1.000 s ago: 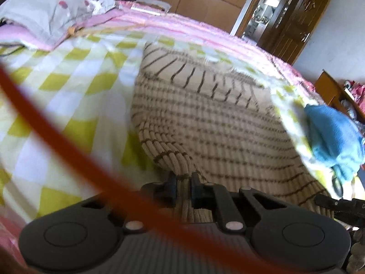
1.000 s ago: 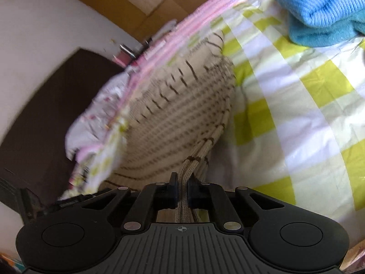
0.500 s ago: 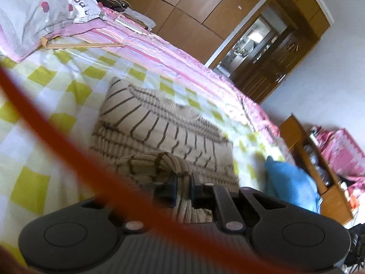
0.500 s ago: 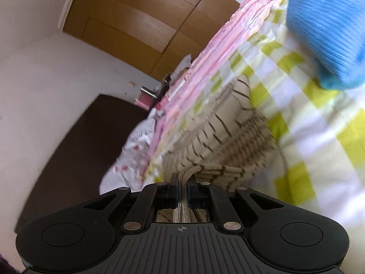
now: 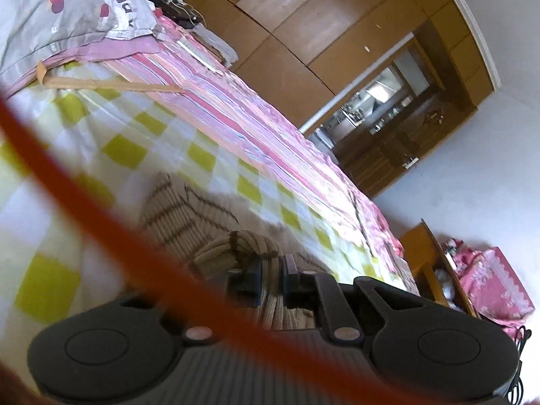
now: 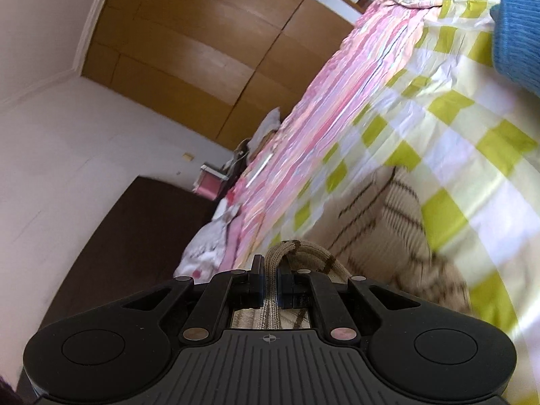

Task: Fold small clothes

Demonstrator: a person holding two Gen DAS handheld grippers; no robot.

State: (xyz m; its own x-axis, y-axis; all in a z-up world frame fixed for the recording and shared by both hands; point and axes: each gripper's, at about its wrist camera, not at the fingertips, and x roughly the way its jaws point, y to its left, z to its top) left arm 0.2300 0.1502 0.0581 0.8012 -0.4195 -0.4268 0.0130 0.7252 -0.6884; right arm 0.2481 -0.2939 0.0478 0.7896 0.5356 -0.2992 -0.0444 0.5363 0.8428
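A beige knit sweater with brown stripes [image 5: 189,216] lies on the yellow-and-white checked bed cover [image 5: 111,148]. My left gripper [image 5: 271,278] is shut on a bunched edge of the sweater, lifted above the part that lies flat. My right gripper [image 6: 270,281] is shut on another edge of the same sweater [image 6: 381,222], which humps up over the fingers. The far part of the sweater rests on the bed in both views.
A pink striped sheet [image 5: 236,94] runs along the bed's far side, with a grey pillow [image 5: 60,17] at its head. A blue knit garment [image 6: 516,33] lies at the right. Wooden wardrobes [image 5: 303,33] and a doorway stand behind. An orange cable [image 5: 84,209] crosses the left view.
Both grippers have lifted and carried the held sweater edge forward over the rest of the garment. The cameras tilted up, so more wall and wardrobe show, and less of the sweater lies flat ahead.
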